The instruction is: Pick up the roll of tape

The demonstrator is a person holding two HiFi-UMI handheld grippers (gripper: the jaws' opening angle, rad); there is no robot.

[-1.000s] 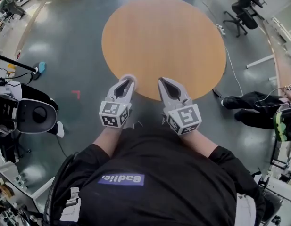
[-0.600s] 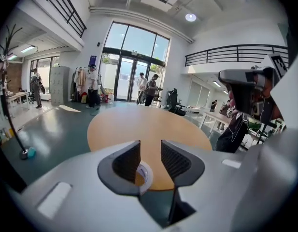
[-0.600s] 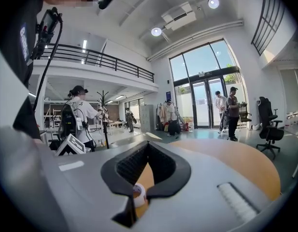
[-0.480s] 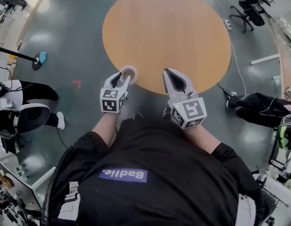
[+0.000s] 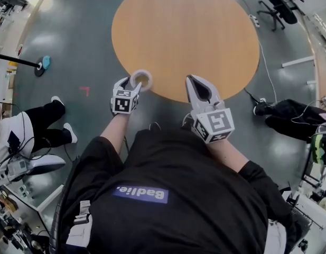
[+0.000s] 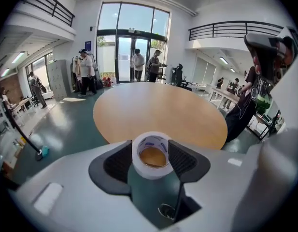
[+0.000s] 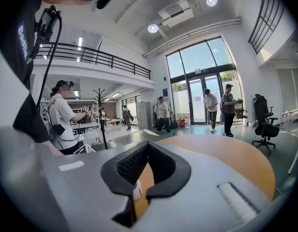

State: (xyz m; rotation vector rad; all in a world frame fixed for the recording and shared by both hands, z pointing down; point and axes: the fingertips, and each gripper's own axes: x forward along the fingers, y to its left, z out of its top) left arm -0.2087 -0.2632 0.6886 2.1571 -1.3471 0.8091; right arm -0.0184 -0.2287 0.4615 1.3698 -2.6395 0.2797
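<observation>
Showing the white roll of tape [image 6: 149, 172] at the near rim of the round orange-brown wooden table [image 5: 184, 30], between the black ribbed pads of the grey left gripper [image 5: 130, 83]. Jaws opening, one pad on either side of the roll; contact between pads and roll not resolvable. Open core of the roll facing back along the jaws, table surface visible through it. Grey right gripper [image 7: 148, 146] alongside over the same rim, apart from the roll, jaw tips closed together on nothing.
</observation>
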